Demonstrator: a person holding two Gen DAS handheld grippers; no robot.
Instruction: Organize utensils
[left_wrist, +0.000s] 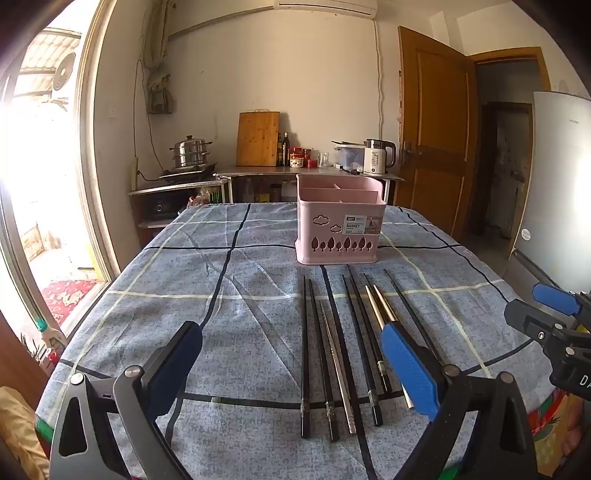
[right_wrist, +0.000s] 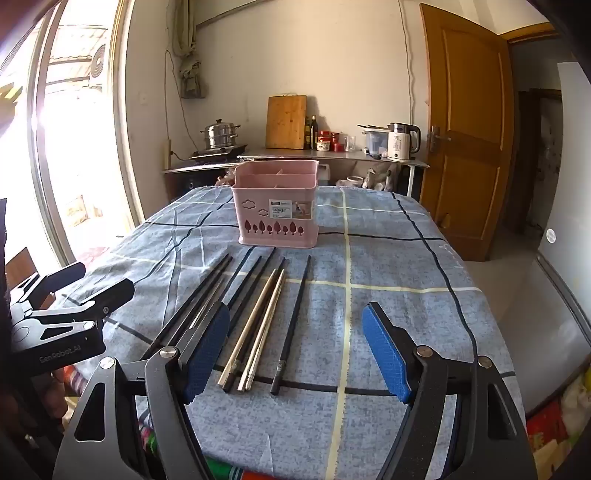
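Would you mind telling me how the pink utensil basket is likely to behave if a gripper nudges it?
The pink basket looks like thin plastic and shows nothing inside, so it is probably light. It stands upright on the wrinkled tablecloth, so a low push may drag it with the cloth bunching, while a push near the rim could tip it.

The left gripper (left_wrist: 291, 369) hovers with jaws spread wide over chopsticks (left_wrist: 341, 354) lying on the table (left_wrist: 184, 280), pink basket (left_wrist: 340, 221) at twelve o'clock.
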